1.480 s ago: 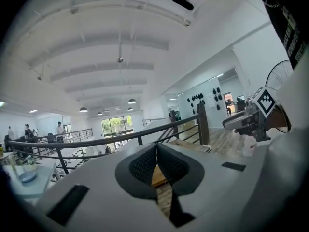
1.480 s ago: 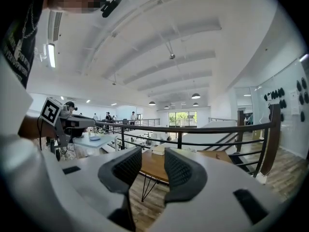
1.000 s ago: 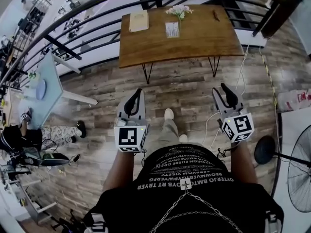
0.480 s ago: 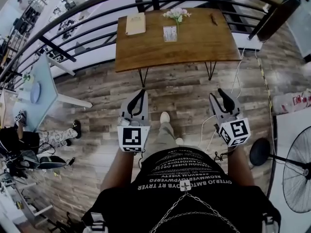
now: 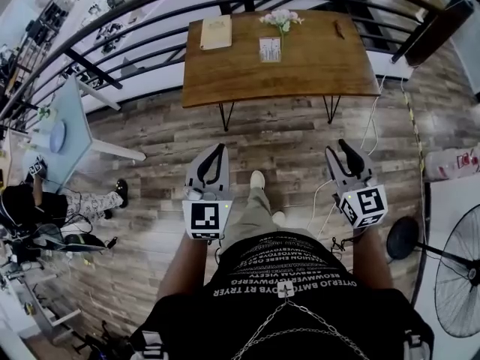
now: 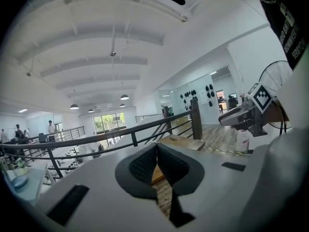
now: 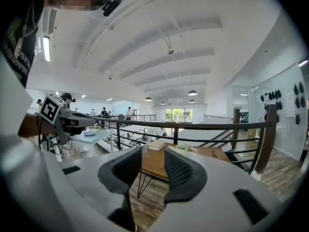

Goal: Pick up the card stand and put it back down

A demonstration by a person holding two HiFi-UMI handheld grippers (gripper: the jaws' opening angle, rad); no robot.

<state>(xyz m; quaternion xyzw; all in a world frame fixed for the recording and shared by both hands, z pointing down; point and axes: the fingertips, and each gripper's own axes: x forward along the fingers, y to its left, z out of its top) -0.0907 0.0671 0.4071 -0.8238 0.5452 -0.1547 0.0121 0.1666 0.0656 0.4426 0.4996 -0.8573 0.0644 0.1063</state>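
From the head view, the task looks not yet begun: the card stand (image 5: pixel 269 49) stands upright on the far half of the wooden table (image 5: pixel 300 70), just in front of a small bunch of flowers (image 5: pixel 281 19). It is well apart from both claws, which hang over the plank floor (image 5: pixel 285 137) near the person's shoe (image 5: pixel 258 178). The left gripper (image 5: pixel 218 150) and right gripper (image 5: pixel 337 147) both point toward the table, so the step in hand seems to be the approach. The next move probably calls for walking up to the table and bringing one open claw level with the stand, keeping it clear of the flowers right behind. A notepad (image 5: pixel 216 33) and a pen (image 5: pixel 339 28) lie at the table's far corners. The only container likely here is whatever vase holds the flowers, and it is too small to make out. In the left gripper view, the left claw's jaws meet at their tips and nothing is caught between them; the table edge shows through the slit lower down. In the right gripper view, the right claw's jaws stand apart with a clear gap and hold nothing. Only the distant table and railing (image 7: pixel 193 125) show between them.
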